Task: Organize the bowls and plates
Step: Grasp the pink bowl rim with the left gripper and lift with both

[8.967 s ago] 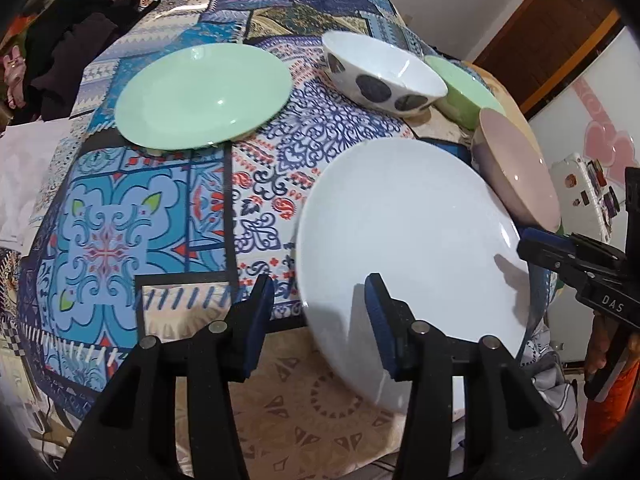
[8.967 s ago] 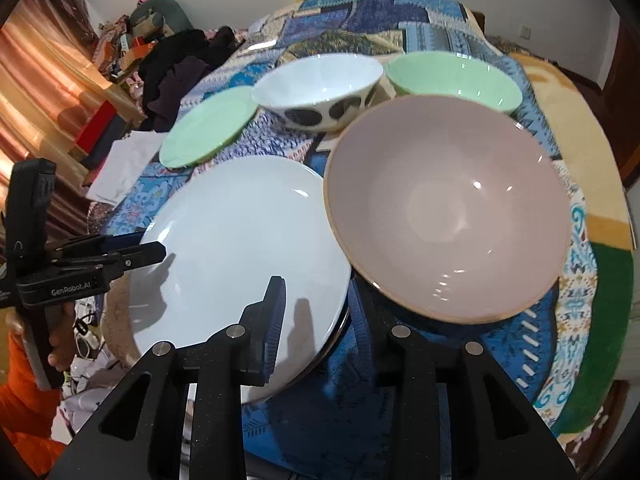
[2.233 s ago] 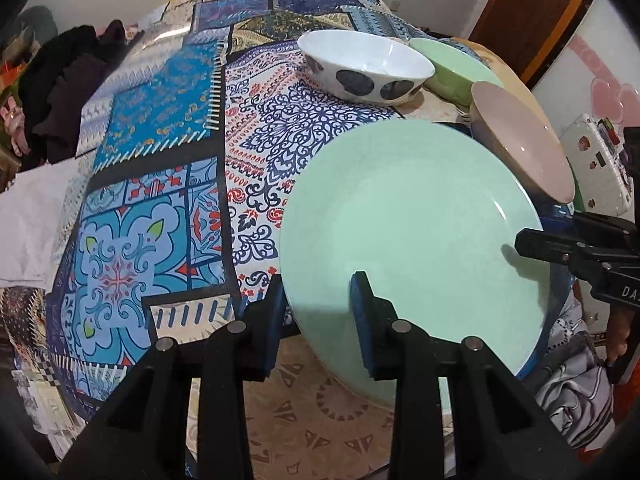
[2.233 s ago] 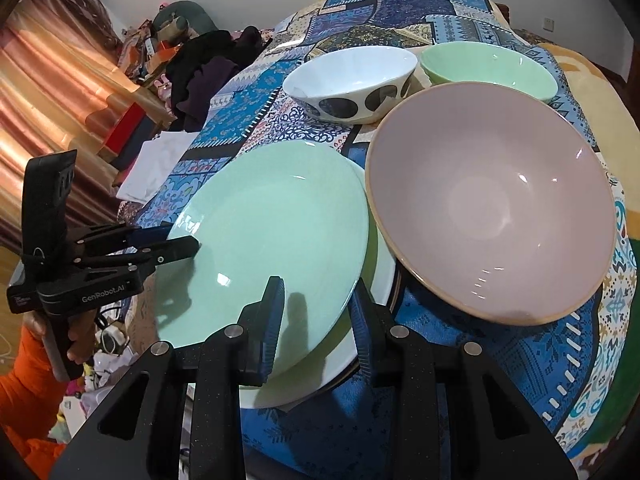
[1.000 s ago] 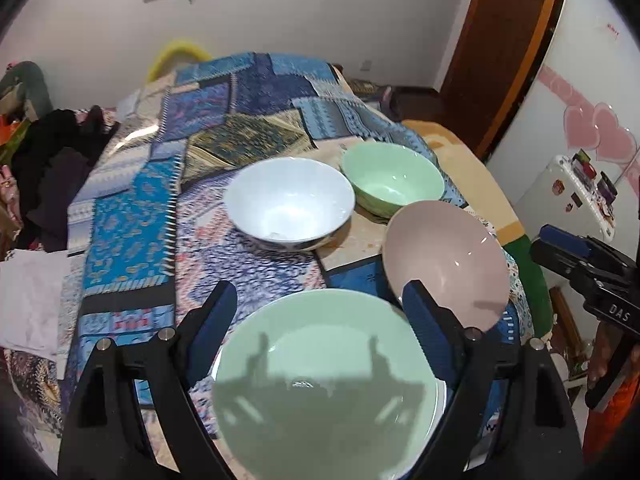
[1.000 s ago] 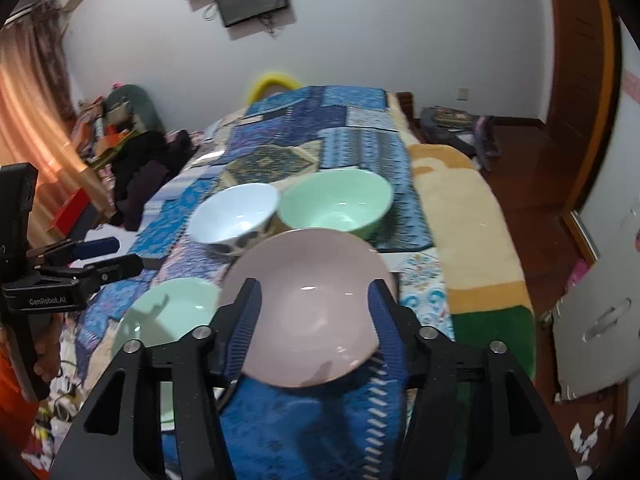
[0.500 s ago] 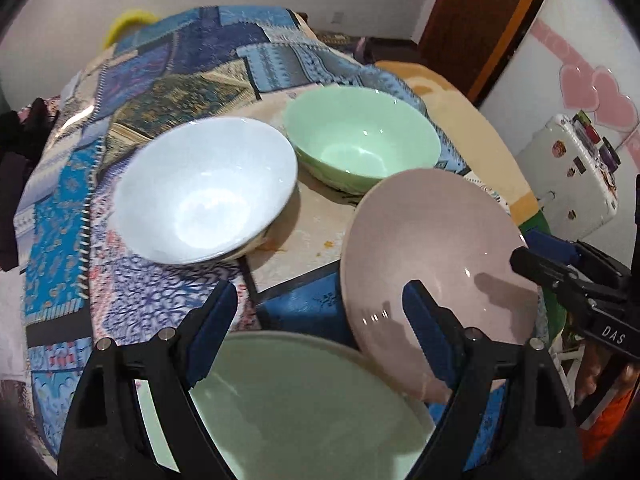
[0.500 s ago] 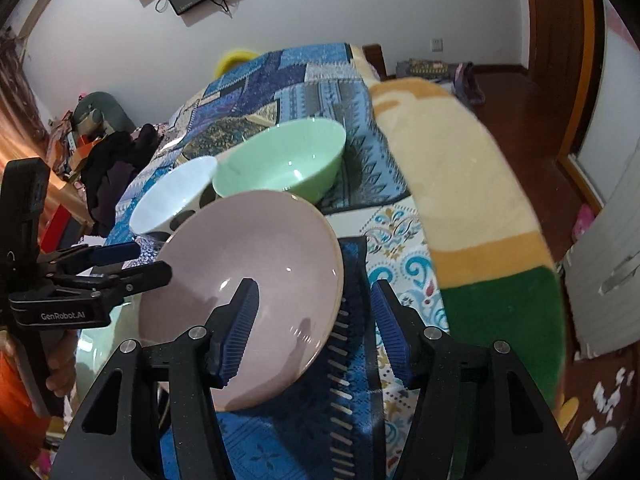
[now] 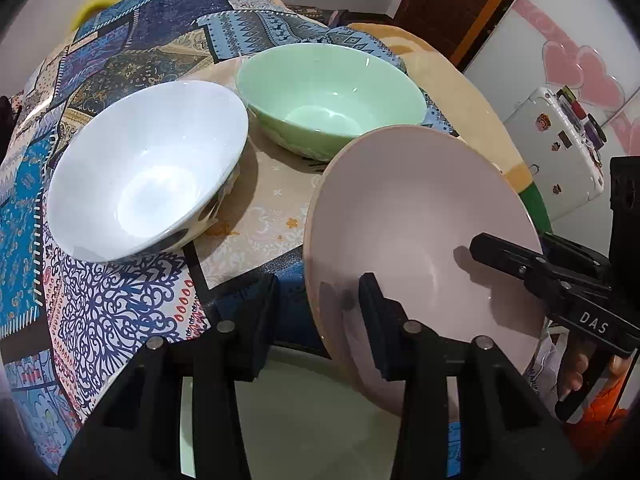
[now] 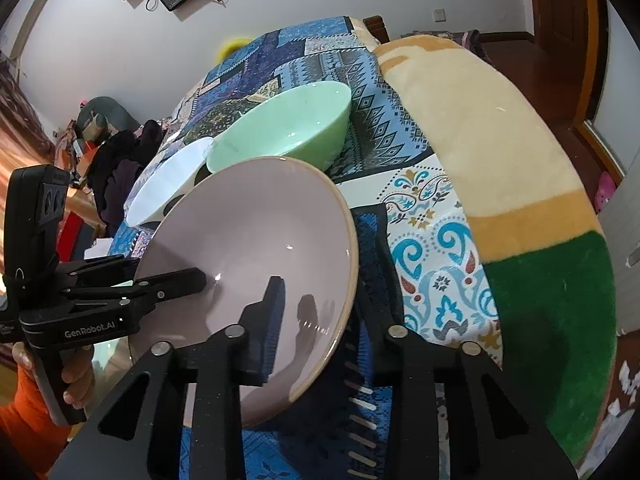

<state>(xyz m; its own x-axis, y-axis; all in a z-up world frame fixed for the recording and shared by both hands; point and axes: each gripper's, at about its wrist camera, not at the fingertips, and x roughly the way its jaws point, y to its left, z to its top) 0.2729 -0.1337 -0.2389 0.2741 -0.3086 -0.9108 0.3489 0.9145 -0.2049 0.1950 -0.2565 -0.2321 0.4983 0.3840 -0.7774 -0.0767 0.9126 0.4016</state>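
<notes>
Left wrist view: the left gripper (image 9: pixel 316 312) has just been closing and now pinches the near rim of the pink bowl (image 9: pixel 420 216), lower right; a second ago its jaws stood wide above the green plate (image 9: pixel 304 420).

Right wrist view: the right gripper (image 10: pixel 320 324) has likewise just been closing on the bowl's opposite rim, centre frame. A two-handed lift looks ready, perhaps toward the green bowl (image 10: pixel 288 128).

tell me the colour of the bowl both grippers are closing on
Pale pink bowl with a tan rim, clearest in the left wrist view.
</notes>
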